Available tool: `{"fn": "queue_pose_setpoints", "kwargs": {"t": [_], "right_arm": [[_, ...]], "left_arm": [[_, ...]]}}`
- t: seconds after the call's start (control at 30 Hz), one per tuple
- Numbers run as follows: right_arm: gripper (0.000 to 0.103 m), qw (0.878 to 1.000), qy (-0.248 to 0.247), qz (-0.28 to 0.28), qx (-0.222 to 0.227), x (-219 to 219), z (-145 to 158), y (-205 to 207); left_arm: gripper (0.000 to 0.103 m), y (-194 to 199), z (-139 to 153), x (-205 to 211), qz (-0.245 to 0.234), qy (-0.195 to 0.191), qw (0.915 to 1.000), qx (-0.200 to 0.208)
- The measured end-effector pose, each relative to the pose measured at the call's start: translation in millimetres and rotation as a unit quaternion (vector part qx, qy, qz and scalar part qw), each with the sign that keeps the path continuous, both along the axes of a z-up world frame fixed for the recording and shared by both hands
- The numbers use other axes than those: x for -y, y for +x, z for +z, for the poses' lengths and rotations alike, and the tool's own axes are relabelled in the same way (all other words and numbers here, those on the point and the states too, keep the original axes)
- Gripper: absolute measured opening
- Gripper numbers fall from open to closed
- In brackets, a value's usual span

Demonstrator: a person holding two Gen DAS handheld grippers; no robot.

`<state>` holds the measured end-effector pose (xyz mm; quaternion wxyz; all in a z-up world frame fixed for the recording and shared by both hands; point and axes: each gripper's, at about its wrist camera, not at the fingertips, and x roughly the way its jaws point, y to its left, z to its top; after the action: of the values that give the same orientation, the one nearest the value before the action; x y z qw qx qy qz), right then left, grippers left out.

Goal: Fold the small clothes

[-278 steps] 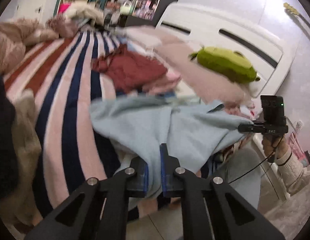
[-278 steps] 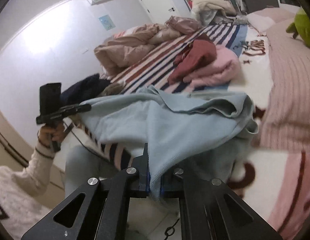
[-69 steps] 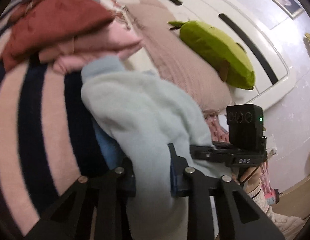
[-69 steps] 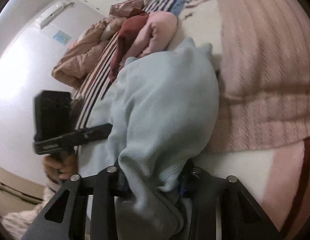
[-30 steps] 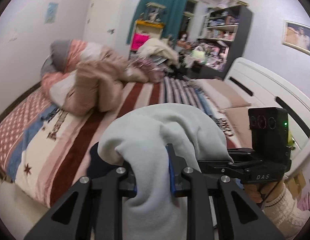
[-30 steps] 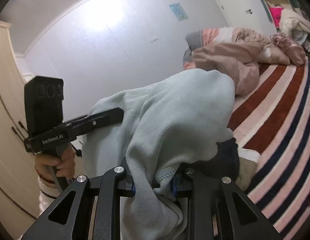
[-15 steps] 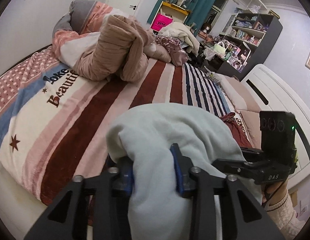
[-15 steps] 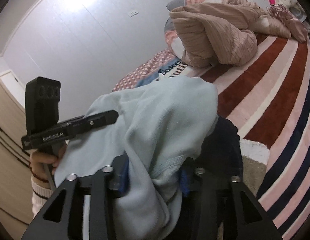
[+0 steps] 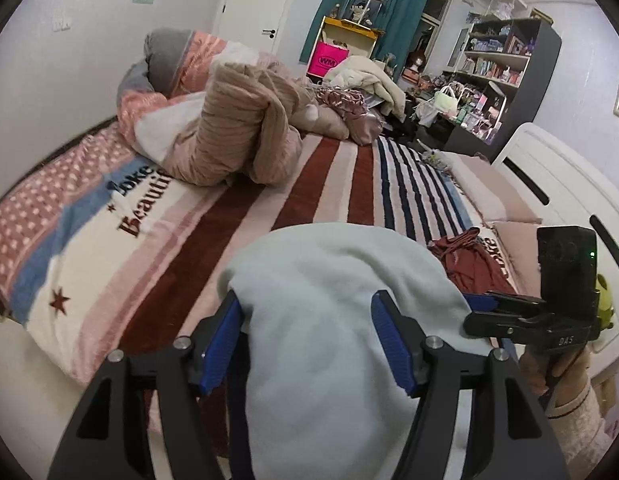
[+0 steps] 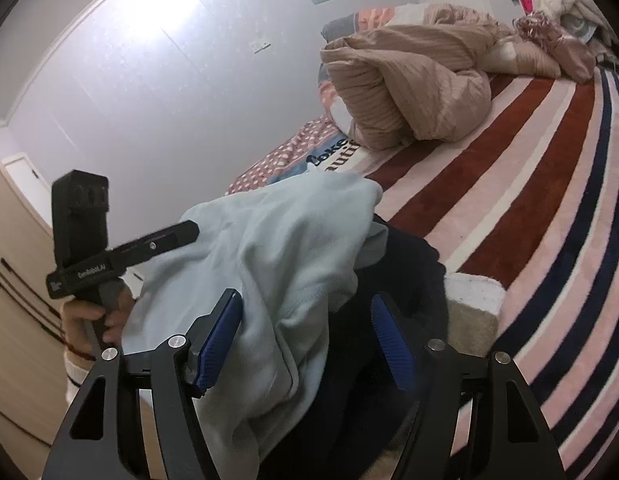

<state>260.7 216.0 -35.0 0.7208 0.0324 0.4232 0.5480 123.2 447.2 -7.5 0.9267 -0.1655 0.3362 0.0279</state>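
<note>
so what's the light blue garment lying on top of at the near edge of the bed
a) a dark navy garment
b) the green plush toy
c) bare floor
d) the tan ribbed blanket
a: in the right wrist view the light blue garment drapes over a dark navy garment at the bed's edge.

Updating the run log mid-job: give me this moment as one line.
step: releasing folded garment | left hand-held gripper: opening | right hand-held gripper: opening | light blue garment: between both, atop dark garment
</note>
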Motion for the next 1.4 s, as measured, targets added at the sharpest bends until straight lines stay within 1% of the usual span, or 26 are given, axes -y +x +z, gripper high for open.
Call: {"fn": "queue_pose_setpoints", "kwargs": {"t": [0.07, 0.23, 0.33, 0.47, 0.53, 0.63, 0.73, 0.8, 0.83, 0.87, 0.9, 0.93, 0.97, 1.0, 1.03, 1.07, 1.1, 1.13, 1.17, 1.2, 1.23, 1.27, 1.3, 1.4], "right_arm": [[0.064, 1.000, 0.003, -0.002, 0.001, 9, 2, -4], [0.064, 1.000, 0.015, -0.010, 0.003, 40, 7, -15], [0.064, 1.000, 0.019, -0.016, 0.006, 62, 8, -22], [0.064, 0.999, 0.023, -0.032, 0.020, 102, 8, -35], [0.064, 0.998, 0.022, -0.045, 0.030, 128, 6, -43], [0.064, 0.996, 0.016, -0.068, 0.053, 169, 1, -59], [0.064, 0.992, 0.001, -0.097, 0.080, 208, -3, -75], [0.065, 0.987, -0.011, -0.119, 0.104, 235, -5, -88], [0.065, 0.985, -0.015, -0.131, 0.114, 248, -6, -95], [0.065, 0.982, -0.017, -0.143, 0.123, 260, -6, -101], [0.065, 0.978, -0.019, -0.157, 0.134, 273, -6, -108], [0.065, 0.972, -0.024, -0.176, 0.153, 290, -6, -119], [0.066, 0.968, -0.027, -0.186, 0.165, 298, -6, -124], [0.067, 0.962, -0.033, -0.202, 0.183, 310, -5, -133], [0.072, 0.953, -0.040, -0.221, 0.205, 322, -4, -143], [0.075, 0.944, -0.043, -0.237, 0.224, 333, -4, -152], [0.078, 0.940, -0.045, -0.245, 0.235, 340, -3, -158], [0.084, 0.930, -0.047, -0.260, 0.253, 350, -2, -168], [0.091, 0.924, -0.046, -0.270, 0.267, 357, -1, -174], [0.094, 0.917, -0.044, -0.280, 0.280, 363, 0, -180], [0.100, 0.911, -0.043, -0.289, 0.290, 369, 1, -185], [0.103, 0.903, -0.042, -0.301, 0.303, 375, 3, -191], [0.103, 0.897, -0.042, -0.309, 0.313, 379, 3, -195], [0.103, 0.884, -0.049, -0.328, 0.329, 392, 4, -202]], "left_arm": [[0.066, -5, 6, 7, 0.002, 0.006, 1.0000, 0.000], [0.068, -20, 26, 28, 0.023, 0.042, 0.9988, 0.009], [0.069, -31, 39, 49, 0.023, 0.048, 0.9984, 0.022], [0.072, -40, 49, 98, 0.005, 0.075, 0.9966, 0.036], [0.073, -40, 50, 129, -0.005, 0.094, 0.9947, 0.042], [0.075, -41, 49, 169, -0.018, 0.109, 0.9923, 0.056], [0.079, -43, 47, 215, -0.032, 0.123, 0.9885, 0.082], [0.081, -46, 45, 247, -0.039, 0.135, 0.9844, 0.106], [0.083, -49, 43, 267, -0.043, 0.140, 0.9813, 0.125], [0.084, -52, 41, 282, -0.047, 0.143, 0.9788, 0.139], [0.089, -56, 39, 296, -0.050, 0.146, 0.9757, 0.156], [0.095, -60, 38, 311, -0.050, 0.150, 0.9720, 0.174], [0.098, -65, 35, 327, -0.047, 0.156, 0.9675, 0.193], [0.102, -69, 33, 340, -0.044, 0.162, 0.9633, 0.210], [0.102, -73, 29, 357, -0.042, 0.169, 0.9575, 0.230], [0.102, -75, 27, 370, -0.042, 0.173, 0.9541, 0.241], [0.102, -77, 23, 383, -0.042, 0.178, 0.9502, 0.252], [0.102, -77, 19, 392, -0.038, 0.180, 0.9488, 0.257], [0.102, -76, 16, 398, -0.034, 0.180, 0.9485, 0.259], [0.102, -76, 13, 405, -0.032, 0.176, 0.9490, 0.259], [0.102, -74, 11, 410, -0.033, 0.169, 0.9506, 0.259], [0.102, -72, 8, 415, -0.038, 0.159, 0.9525, 0.257], [0.102, -71, 5, 419, -0.042, 0.151, 0.9541, 0.255], [0.102, -67, -2, 430, -0.051, 0.151, 0.9545, 0.252]]}}
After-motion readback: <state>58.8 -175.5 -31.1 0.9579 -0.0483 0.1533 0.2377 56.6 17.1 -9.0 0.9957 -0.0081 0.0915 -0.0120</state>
